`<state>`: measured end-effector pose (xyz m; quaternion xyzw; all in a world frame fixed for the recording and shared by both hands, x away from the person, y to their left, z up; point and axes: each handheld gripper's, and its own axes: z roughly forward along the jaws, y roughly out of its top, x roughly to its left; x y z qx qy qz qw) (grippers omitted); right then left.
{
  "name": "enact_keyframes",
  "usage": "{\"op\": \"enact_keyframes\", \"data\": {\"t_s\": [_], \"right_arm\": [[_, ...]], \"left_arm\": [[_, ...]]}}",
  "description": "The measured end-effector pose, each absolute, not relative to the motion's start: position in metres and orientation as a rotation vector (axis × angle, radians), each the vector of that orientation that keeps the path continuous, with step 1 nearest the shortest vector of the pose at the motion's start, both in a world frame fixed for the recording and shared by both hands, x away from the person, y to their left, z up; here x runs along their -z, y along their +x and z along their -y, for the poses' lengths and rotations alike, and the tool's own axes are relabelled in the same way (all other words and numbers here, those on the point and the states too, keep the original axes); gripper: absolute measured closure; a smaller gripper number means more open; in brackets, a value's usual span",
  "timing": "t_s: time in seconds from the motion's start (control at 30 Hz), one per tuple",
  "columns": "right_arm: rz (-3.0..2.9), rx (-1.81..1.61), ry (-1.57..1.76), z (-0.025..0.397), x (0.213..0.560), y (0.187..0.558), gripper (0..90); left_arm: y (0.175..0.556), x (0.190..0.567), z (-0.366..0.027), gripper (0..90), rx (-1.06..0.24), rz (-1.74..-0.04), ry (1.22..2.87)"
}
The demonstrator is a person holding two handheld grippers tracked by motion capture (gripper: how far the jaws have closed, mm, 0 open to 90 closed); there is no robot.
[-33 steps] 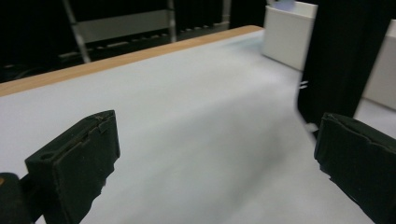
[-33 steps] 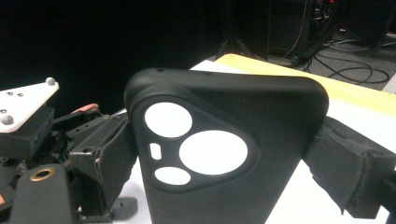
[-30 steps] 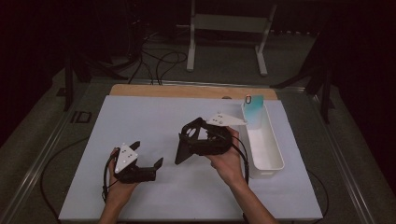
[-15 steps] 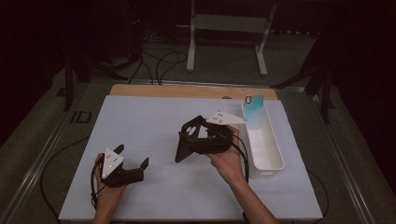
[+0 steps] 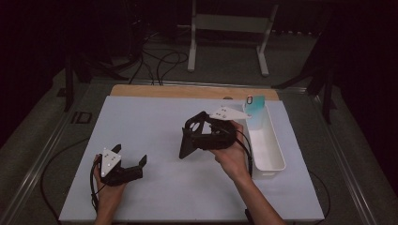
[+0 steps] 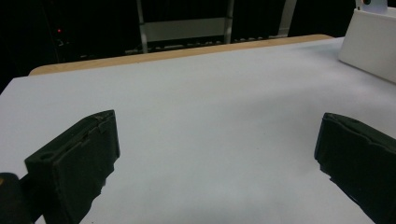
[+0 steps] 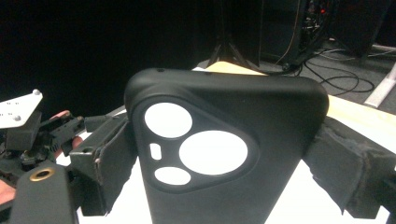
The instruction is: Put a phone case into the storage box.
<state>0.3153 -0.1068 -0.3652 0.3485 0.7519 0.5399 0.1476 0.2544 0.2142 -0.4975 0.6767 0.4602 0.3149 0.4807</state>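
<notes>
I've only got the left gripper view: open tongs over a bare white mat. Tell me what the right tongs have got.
Observer: The right tongs are shut on a black phone case, gripped by its two long edges.
Operator: Give me its facing.
Observer: Its outer back, the side with the lens openings, faces the camera riding on those tongs.
Operator: Now report what's inside the white bin.
Observer: The white bin has a teal item standing at its far end; the rest of it looks empty.
</notes>
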Motion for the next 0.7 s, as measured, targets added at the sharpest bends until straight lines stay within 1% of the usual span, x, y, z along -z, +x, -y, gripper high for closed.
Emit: {"op": "enact_keyframes", "data": {"t_s": [0.7], "right_arm": [[-2.122,-1.507,1.045,0.123,0.357,0.332,13.3]], "left_arm": [[0.255,0.498,-0.214,0.7,-0.776,-1.146,1.640]]}}
